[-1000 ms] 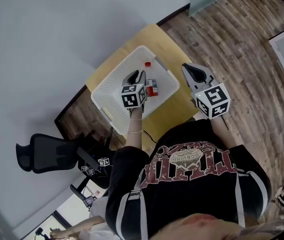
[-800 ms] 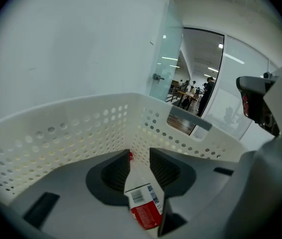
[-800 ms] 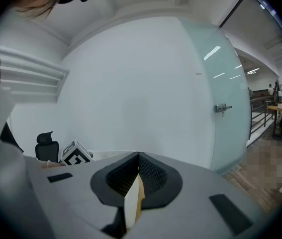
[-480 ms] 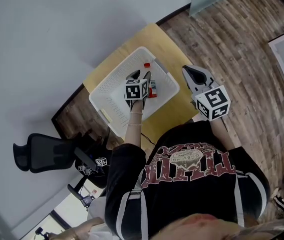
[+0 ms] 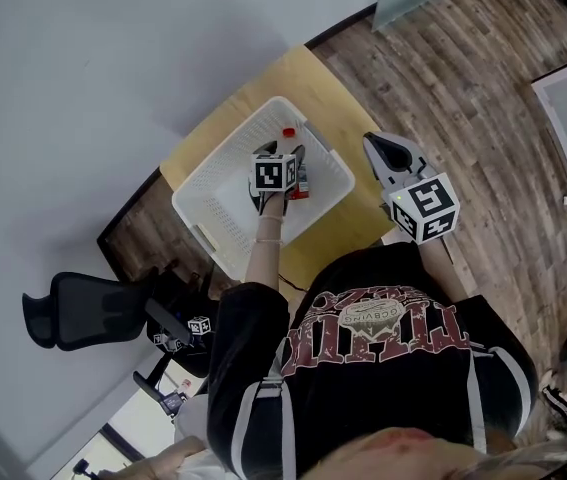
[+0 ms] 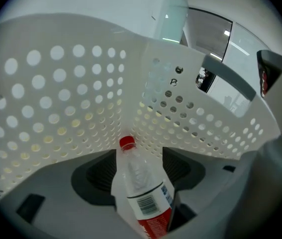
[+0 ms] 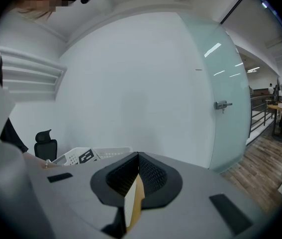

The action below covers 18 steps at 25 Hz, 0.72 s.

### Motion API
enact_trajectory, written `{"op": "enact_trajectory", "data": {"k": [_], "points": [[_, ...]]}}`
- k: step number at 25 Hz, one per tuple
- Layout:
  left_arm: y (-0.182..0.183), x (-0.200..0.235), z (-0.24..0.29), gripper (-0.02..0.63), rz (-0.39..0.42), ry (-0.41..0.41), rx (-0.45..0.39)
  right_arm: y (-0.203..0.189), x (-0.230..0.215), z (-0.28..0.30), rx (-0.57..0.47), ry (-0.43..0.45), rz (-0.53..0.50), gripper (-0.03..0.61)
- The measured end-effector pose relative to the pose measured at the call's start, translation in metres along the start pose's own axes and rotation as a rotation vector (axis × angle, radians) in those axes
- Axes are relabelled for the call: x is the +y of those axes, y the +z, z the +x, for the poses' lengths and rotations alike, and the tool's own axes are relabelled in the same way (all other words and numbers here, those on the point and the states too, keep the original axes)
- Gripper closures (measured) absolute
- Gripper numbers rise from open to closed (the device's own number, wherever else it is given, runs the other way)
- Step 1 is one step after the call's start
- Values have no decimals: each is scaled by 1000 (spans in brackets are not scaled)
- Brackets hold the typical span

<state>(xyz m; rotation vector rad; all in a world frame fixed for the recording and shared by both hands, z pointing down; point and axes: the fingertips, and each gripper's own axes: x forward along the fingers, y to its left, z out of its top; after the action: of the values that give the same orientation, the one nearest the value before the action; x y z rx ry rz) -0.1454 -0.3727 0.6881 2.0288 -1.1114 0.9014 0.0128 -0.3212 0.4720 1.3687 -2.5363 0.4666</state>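
Bottle [image 6: 141,185] pinched in my left gripper [image 6: 140,156], low inside a white basket [image 5: 213,190].
My left jaws clamp the clear bottle by its body. Its red cap points toward the basket's perforated corner, and its red label sits nearest the camera. In the head view the basket stands on a yellow table [image 5: 303,73] beside a pale wall. My right gripper [image 5: 391,150] hovers to the right of the basket, apart from it, over the table's edge, with its jaws pressed together at the tips and nothing clamped. A black chair [image 5: 73,308] stands on the floor beyond the basket's near end.
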Motion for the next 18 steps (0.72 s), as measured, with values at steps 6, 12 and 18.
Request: {"op": "enact_trajectory", "data": {"k": [6,12,18], "points": [[-7,8,19,225,2,-15,80,-3,5,10,12,12,5,561],[-27,6,35,219,-16,-46,154,-5,4,14,18,6,12,561],[-41,6,47,215,-20,-40,188,-7,-5,15,25,-10,23,561]]}}
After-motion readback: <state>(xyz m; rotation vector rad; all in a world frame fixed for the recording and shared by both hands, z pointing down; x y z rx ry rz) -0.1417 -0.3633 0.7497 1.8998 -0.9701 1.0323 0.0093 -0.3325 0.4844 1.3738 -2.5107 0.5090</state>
